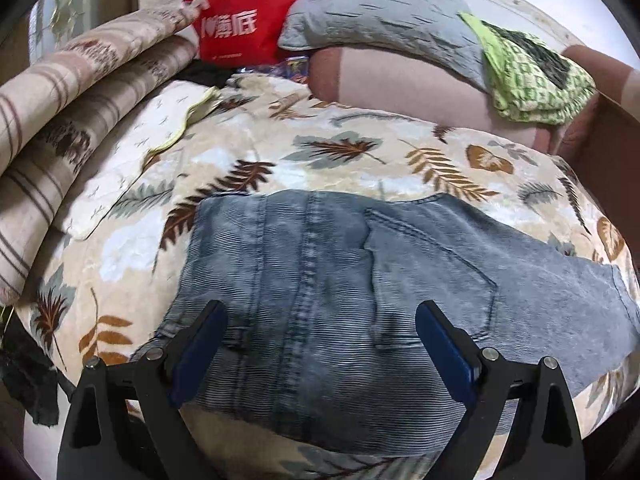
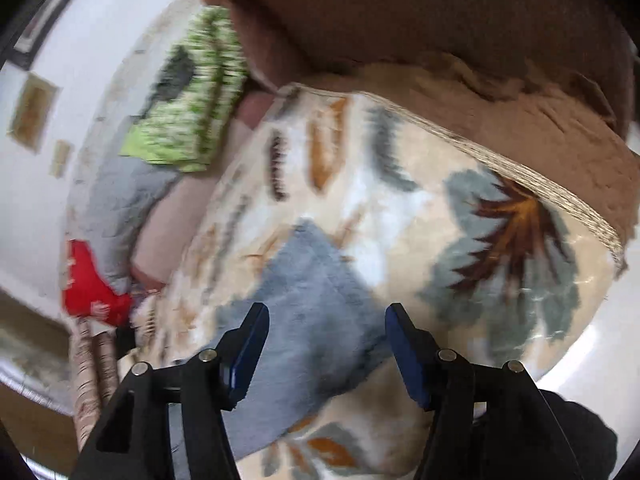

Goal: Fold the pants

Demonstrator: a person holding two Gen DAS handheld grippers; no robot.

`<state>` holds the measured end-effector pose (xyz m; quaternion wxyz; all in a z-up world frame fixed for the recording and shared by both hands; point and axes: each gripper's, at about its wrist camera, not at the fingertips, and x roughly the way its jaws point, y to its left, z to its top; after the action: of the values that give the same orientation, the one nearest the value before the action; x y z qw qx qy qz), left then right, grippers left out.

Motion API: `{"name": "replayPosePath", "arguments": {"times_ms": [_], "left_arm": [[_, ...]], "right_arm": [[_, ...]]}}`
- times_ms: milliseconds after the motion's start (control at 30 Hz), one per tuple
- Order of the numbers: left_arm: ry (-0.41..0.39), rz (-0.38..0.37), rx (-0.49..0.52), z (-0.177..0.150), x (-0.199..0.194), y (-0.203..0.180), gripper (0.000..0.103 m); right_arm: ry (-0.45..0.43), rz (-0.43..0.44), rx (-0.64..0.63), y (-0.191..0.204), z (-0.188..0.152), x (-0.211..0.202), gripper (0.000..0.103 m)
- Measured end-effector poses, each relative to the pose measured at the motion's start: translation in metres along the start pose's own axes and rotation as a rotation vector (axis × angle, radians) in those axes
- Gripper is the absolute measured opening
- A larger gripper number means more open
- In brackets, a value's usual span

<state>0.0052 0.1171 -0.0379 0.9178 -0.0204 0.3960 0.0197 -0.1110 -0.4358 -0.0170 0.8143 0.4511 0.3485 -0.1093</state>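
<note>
Left gripper (image 1: 320, 344): jaws released, spread wide, nothing clamped. Between and beyond its blue pads (image 1: 196, 356) lie the folded jeans (image 1: 352, 296), flat on the leaf-print blanket (image 1: 320, 152) covering the bed, back pocket facing up (seam lines visible).

Right gripper (image 2: 326, 350): jaws released, nothing between them. In the right wrist view (blurred) the jeans lie below the pads, reaching from 6 o'clock toward the centre.

Left wrist view, farther out:
- 9 o'clock: striped folded blanket (image 1: 60, 128) stacked along the bed's edge.
- 10 o'clock: white quilted pad (image 1: 132, 160), beside the striped stack.
- 2 o'clock: green patterned cloth (image 1: 532, 76) resting on a pinkish cushion (image 1: 400, 84).
- 12 o'clock: grey pillow (image 1: 380, 12), with a red bag (image 1: 244, 16) just beside it at 11 o'clock.
</note>
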Motion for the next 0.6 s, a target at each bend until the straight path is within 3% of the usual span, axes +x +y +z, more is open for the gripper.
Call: {"name": "replayPosePath", "arguments": {"times_ms": [133, 167, 200, 233, 267, 400, 467, 533, 600], "left_arm": [[0.016, 0.015, 0.032, 0.0, 0.006, -0.01, 0.096], [0.032, 0.033, 0.039, 0.0, 0.011, -0.011, 0.096], [0.057, 0.058, 0.043, -0.001, 0.017, -0.009, 0.096], [0.081, 0.085, 0.04, -0.002, 0.02, -0.006, 0.096], [0.093, 0.101, 0.018, -0.002, 0.02, 0.002, 0.096], [-0.023, 0.001, -0.199, -0.002, -0.021, 0.046, 0.096], [-0.071, 0.031, -0.289, -0.005, -0.041, 0.07, 0.096], [-0.048, 0.06, -0.413, -0.013, -0.046, 0.094, 0.096], [0.038, 0.014, -0.509, -0.022, -0.035, 0.108, 0.096]], "right_arm": [[0.058, 0.155, -0.078, 0.023, -0.005, 0.016, 0.067], [0.101, 0.146, -0.072, 0.016, -0.005, 0.032, 0.069], [0.153, 0.072, -0.052, 0.002, -0.009, 0.05, 0.068], [0.207, 0.029, 0.005, -0.015, -0.011, 0.068, 0.056], [0.191, 0.056, 0.053, -0.022, -0.011, 0.069, 0.056], [0.116, 0.044, -0.049, 0.008, -0.006, 0.041, 0.064], [0.1, 0.052, -0.12, 0.024, -0.008, 0.036, 0.064], [0.097, 0.064, -0.152, 0.037, -0.015, 0.035, 0.064], [0.107, 0.091, -0.181, 0.051, -0.02, 0.041, 0.064]]}}
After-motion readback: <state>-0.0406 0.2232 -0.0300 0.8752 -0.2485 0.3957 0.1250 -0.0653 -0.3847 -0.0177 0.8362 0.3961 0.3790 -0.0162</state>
